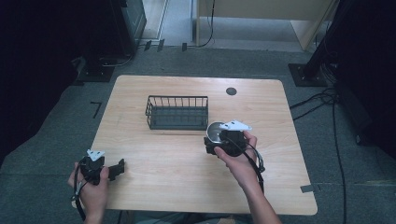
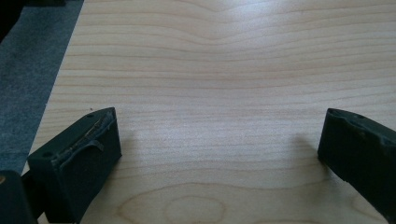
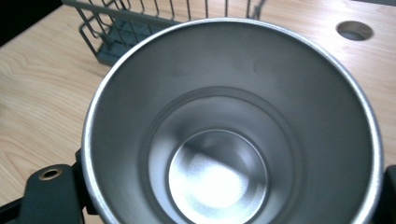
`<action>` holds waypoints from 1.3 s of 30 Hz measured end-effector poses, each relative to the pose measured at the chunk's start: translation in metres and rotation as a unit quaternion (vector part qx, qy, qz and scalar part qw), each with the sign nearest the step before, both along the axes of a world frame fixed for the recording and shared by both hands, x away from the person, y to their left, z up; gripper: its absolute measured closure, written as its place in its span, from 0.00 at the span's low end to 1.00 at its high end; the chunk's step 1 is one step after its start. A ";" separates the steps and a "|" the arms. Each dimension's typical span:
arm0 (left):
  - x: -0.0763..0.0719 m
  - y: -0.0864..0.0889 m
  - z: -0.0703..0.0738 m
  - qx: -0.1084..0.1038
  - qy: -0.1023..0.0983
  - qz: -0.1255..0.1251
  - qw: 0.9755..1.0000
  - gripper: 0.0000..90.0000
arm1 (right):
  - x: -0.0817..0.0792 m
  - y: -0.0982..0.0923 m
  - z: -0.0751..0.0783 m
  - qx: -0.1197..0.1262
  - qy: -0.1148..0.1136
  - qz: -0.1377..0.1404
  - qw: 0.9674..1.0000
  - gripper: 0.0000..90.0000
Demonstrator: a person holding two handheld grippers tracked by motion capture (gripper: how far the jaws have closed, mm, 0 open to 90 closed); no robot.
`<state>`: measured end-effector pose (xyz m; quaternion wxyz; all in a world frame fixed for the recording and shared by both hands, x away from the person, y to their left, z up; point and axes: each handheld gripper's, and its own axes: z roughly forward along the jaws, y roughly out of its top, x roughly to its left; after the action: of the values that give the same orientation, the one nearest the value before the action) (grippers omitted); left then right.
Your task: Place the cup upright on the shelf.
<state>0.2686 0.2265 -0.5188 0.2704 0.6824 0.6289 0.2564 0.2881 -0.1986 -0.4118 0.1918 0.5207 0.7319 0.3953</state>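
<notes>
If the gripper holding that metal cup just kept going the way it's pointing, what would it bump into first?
Most likely the wire basket. The right gripper, shut on the metal cup, points toward the basket's near right corner, with bare table between. Depth is hard to judge, so it might just pass the corner.

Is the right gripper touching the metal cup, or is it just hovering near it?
Touching. The right gripper view shows the metal cup wedged between the right gripper's jaws, which press its outer wall on both sides with no gap.

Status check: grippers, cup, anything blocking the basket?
Right gripper shut on steel cup, cup empty. Left gripper open, over bare table. Wire basket just beyond cup, empty, path clear.
</notes>
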 end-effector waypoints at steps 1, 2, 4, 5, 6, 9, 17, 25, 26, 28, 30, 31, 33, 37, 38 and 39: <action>0.000 0.000 0.000 0.000 0.000 0.000 1.000 0.00 | 0.000 0.000 0.000 0.000 0.000 0.000 1.000 0.19; 0.000 0.000 0.000 0.000 0.000 0.000 1.000 0.00 | 0.007 0.007 0.004 0.004 0.002 0.006 1.000 0.19; 0.000 0.000 0.000 0.000 0.000 0.000 1.000 0.00 | 0.015 0.013 0.006 0.003 0.002 0.013 1.000 0.19; 0.000 0.000 0.000 0.000 0.000 0.000 1.000 0.00 | 0.018 0.016 0.007 0.004 0.002 0.015 1.000 0.19; 0.000 0.000 0.000 0.000 0.000 0.000 1.000 0.00 | 0.022 0.018 0.008 0.006 0.003 0.018 1.000 0.19; 0.000 0.000 0.000 0.000 0.000 0.000 1.000 0.00 | 0.030 0.026 0.011 0.006 0.001 0.023 1.000 0.19; 0.000 0.000 0.000 -0.001 0.000 0.001 1.000 0.00 | 0.050 0.035 0.024 0.005 -0.005 0.026 1.000 0.19; 0.000 0.000 0.000 -0.001 0.000 0.001 1.000 0.00 | 0.070 0.039 0.031 0.001 -0.006 0.022 1.000 0.19; 0.000 0.000 0.000 -0.001 0.000 0.001 1.000 0.00 | 0.070 0.039 0.031 0.001 -0.006 0.022 1.000 0.19; 0.000 0.000 0.000 -0.001 0.000 0.001 1.000 0.00 | 0.077 0.041 0.034 0.000 -0.007 0.020 1.000 0.19; 0.000 0.000 0.000 -0.001 -0.001 0.000 1.000 0.00 | 0.082 0.043 0.035 -0.001 -0.007 0.019 1.000 0.19; 0.000 0.000 0.000 -0.001 0.000 0.001 1.000 0.00 | 0.084 0.043 0.036 -0.001 -0.008 0.017 1.000 0.19; 0.000 0.000 0.000 -0.001 0.000 0.000 1.000 0.00 | 0.089 0.045 0.038 -0.002 -0.009 0.015 1.000 0.19; 0.000 0.000 0.000 -0.001 0.000 0.000 1.000 0.00 | 0.102 0.049 0.041 -0.005 -0.014 0.010 1.000 0.19; 0.000 0.000 0.000 -0.001 0.000 0.000 1.000 0.00 | 0.104 0.050 0.042 -0.005 -0.016 0.008 1.000 0.19; 0.000 0.000 0.000 -0.001 0.000 0.000 1.000 0.00 | 0.107 0.052 0.042 -0.006 -0.019 0.004 1.000 0.19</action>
<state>0.2686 0.2264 -0.5188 0.2709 0.6819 0.6293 0.2561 0.3951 -0.1466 -0.3695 0.2072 0.5090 0.7324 0.4019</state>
